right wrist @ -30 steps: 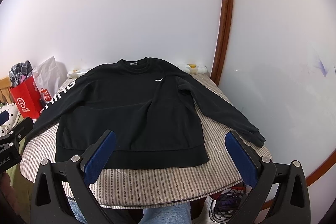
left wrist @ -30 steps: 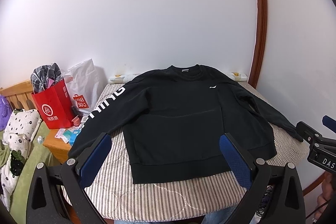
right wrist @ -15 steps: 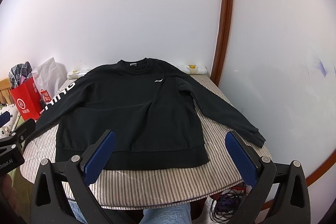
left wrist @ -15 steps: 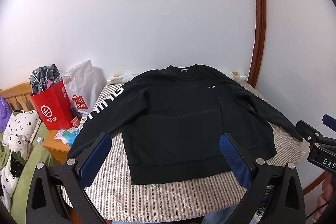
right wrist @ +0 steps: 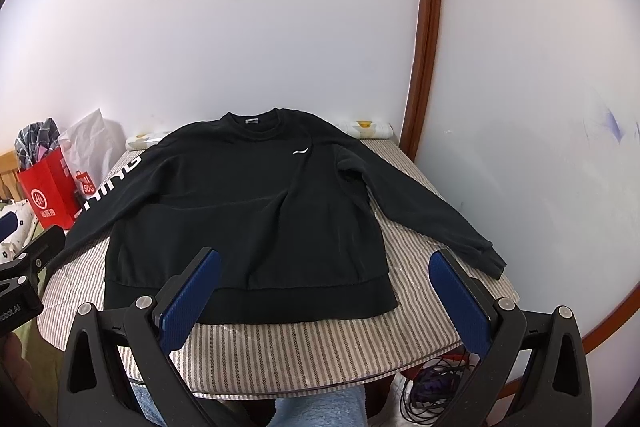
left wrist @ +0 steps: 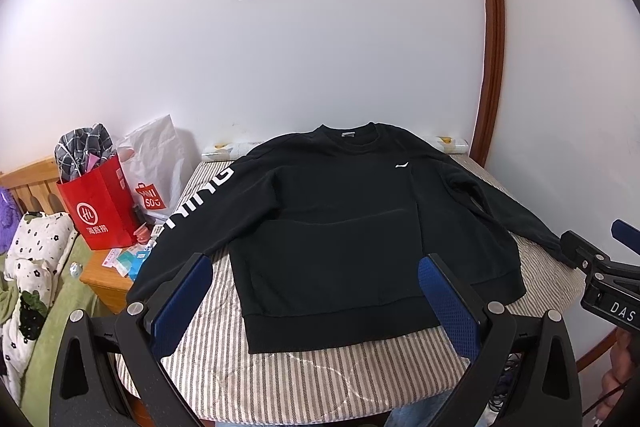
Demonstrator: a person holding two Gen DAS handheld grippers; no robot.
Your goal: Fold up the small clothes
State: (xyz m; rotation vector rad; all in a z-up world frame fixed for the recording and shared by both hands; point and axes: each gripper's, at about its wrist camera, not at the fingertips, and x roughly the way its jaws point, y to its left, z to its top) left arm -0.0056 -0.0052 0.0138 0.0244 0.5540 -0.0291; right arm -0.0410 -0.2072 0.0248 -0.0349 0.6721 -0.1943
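Note:
A black sweatshirt (left wrist: 344,227) (right wrist: 248,215) lies flat and face up on a striped table (left wrist: 320,379) (right wrist: 320,347), collar toward the wall, both sleeves spread outward. White letters run down its left sleeve (left wrist: 192,211); the right sleeve's cuff (right wrist: 490,261) reaches the table's right edge. My left gripper (left wrist: 316,291) hovers open above the hem, nothing between its blue pads. My right gripper (right wrist: 326,287) is open too, over the hem's right corner, holding nothing. Each gripper shows at the edge of the other's view.
A red paper bag (left wrist: 98,211) and a white shopping bag (left wrist: 156,167) stand on a wooden nightstand (left wrist: 106,277) left of the table, beside a bed with green bedding (left wrist: 48,291). A wall closes the far side. Cables (right wrist: 432,391) lie on the floor at lower right.
Both views have shifted only slightly; the sweatshirt lies unmoved and both grippers stay open.

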